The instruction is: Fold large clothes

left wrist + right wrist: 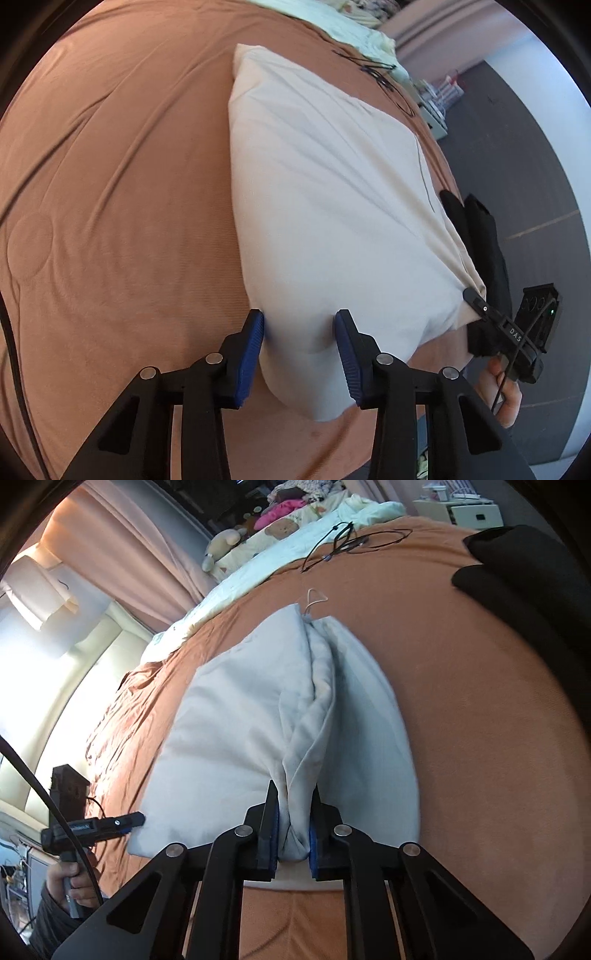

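Observation:
A large white garment (pixel 325 206) lies folded on the orange bed sheet (pixel 122 192). My left gripper (pixel 300 347) straddles its near corner, both blue pads against the bunched cloth. My right gripper (pixel 293 834) is shut on a raised fold of the same garment (pixel 229 738) at its near edge. In the left wrist view the right gripper (pixel 474 297) bites the garment's right corner, with a hand (pixel 506 398) on its handle. In the right wrist view the left gripper (pixel 138 818) meets the garment's left corner.
A black garment (pixel 517 572) lies on the sheet (pixel 480 720) to the right, near the bed's edge. Black cables (pixel 351 539) rest farther up the bed beside a pale quilt (pixel 295 554). Dark floor (pixel 535 166) runs along the bed's right side.

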{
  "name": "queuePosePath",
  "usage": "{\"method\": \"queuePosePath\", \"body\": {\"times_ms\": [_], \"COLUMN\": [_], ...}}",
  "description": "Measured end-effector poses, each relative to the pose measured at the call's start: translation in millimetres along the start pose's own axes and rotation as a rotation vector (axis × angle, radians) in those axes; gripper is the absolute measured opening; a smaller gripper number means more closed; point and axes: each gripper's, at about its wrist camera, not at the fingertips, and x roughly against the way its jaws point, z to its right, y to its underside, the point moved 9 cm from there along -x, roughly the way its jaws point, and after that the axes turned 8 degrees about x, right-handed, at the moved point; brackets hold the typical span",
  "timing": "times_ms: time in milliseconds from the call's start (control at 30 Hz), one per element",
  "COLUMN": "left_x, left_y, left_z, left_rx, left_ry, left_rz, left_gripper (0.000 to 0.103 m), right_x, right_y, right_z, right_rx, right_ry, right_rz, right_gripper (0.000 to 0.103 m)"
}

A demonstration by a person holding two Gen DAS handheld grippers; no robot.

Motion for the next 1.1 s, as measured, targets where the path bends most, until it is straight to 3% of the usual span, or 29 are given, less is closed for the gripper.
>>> {"method": "queuePosePath", "body": {"times_ms": [200, 467, 567, 667, 733, 767, 900, 1100], "left_x": [-16, -20, -16, -9, -4, -2, -4, -17], "left_y": [8, 11, 5, -6, -15, -21, -39, -65], "left_z": [16, 10, 5, -2, -6, -10, -15, -19], "left_rx": [-0.068, -0.069, -0.059, -0.056, -0.037, -0.024, 0.012, 0.046], "left_ry": [-0.024, 0.006, 0.015, 0.004, 0.012, 0.017, 0.028, 0.036], "left_rz": [-0.016, -0.057, -0.067, -0.041, -0.017, -0.001, 0.017, 0.025], "left_gripper": [0.04, 0.041, 0.048, 0.062, 0.073, 0.075, 0.075, 0.075], "right_x": [-11, 3, 0, 8, 15, 17, 13, -29], "right_y": [28, 40, 36, 24, 11, 6, -16, -41], "right_z": [20, 1, -7, -9, -9, -7, 2, 17], "right_rx": [-0.085, -0.052, -0.025, -0.01, 0.002, 0.001, -0.006, -0.024], "right_ry": [0.024, 0.102, 0.12, 0.169, 0.156, 0.143, 0.097, -0.016], "right_rz": [-0.01, -0.012, -0.042, -0.058, -0.033, -0.023, -0.03, -0.13], "right_gripper": [0.008, 0.008, 0.009, 0.027, 0.06, 0.067, 0.07, 0.07]}}
